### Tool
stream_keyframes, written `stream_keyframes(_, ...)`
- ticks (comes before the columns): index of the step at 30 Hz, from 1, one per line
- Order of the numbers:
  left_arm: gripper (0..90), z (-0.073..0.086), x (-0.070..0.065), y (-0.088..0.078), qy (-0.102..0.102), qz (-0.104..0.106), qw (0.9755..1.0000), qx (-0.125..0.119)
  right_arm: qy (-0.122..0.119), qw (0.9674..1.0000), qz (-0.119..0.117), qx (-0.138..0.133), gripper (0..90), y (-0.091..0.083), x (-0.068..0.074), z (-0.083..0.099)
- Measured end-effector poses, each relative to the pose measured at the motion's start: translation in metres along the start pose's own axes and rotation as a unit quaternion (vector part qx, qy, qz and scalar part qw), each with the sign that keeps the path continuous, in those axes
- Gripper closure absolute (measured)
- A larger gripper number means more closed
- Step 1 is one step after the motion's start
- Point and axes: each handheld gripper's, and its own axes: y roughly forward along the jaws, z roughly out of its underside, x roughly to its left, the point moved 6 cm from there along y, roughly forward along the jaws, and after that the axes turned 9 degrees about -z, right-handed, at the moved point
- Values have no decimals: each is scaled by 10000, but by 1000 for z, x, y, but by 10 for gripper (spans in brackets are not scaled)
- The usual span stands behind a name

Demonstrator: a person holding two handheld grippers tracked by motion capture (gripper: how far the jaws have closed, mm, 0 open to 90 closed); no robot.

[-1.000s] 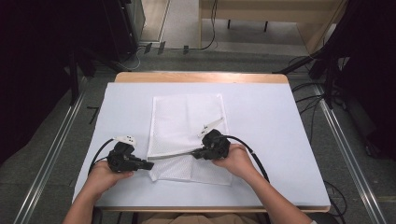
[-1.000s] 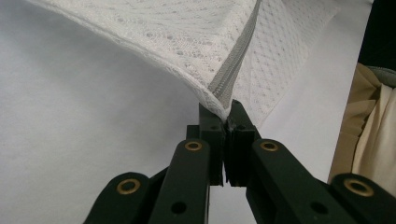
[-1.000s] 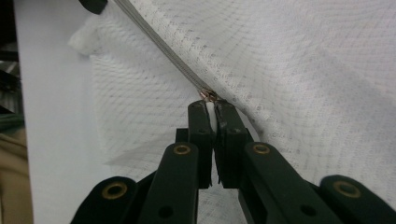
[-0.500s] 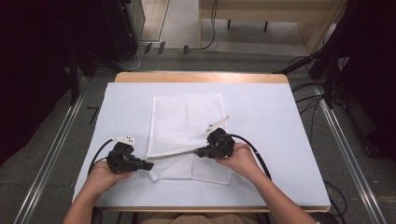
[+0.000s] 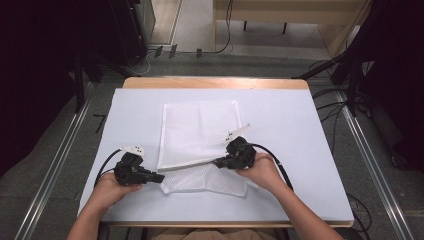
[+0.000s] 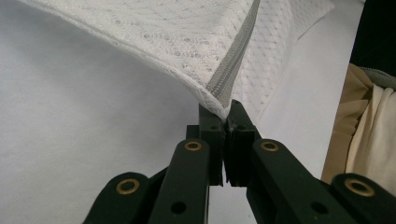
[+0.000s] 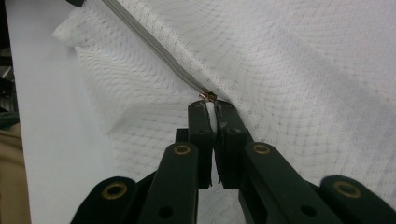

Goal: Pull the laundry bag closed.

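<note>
White mesh bag (image 5: 199, 136) flat mid-desk (image 5: 300, 125), near edge folded over along grey zipper (image 6: 232, 60). Left claw (image 5: 159, 177) clamped tight on bag's corner at zipper end, jaws pinching fabric, seen close in left gripper view (image 6: 225, 114). Right claw (image 5: 218, 162) closed on white zipper pull tab (image 7: 211, 112) just below brass slider (image 7: 208, 95). Zipper edge stretched between both claws, lifted slightly off desk. Hands at near desk edge, well apart.
</note>
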Motion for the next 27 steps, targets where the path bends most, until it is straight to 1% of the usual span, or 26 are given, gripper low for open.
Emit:
stream_keyframes(2, 885, 0, 0, 0, 7, -6, 10000, 1, 19, 10000, -56, -18, 881, -1, 0, 1)
stream_keyframes(3, 886, 0, 0, -1, 4, -1, 10000, 2, 18, 10000, -19, 17, 881, -2, 0, 2)
stream_keyframes(6, 886, 0, 0, -1, 2, 10, 10000, -14, 58, 10000, 11, -12, 881, -5, -4, 4)
stream_keyframes(8, 886, 0, 0, 0, 2, 12, 10000, 16, 65, 10000, 24, 7, 882, -6, -5, 5)
stream_keyframes(13, 886, 1, -1, -1, 24, 3, 10000, 9, 119, 9999, 54, -24, 881, -14, -7, 11)
stream_keyframes(17, 886, 1, 0, 0, 56, -18, 10000, 37, 109, 9999, 78, -57, 881, -18, -10, 15)
stream_keyframes(20, 885, 2, 0, 0, 43, -27, 10000, 65, 184, 9998, 118, 37, 881, -18, -12, 23)
stream_keyframes(27, 886, 3, 0, -1, 41, -17, 10000, 82, 224, 9996, 170, 37, 881, -24, -15, 27)
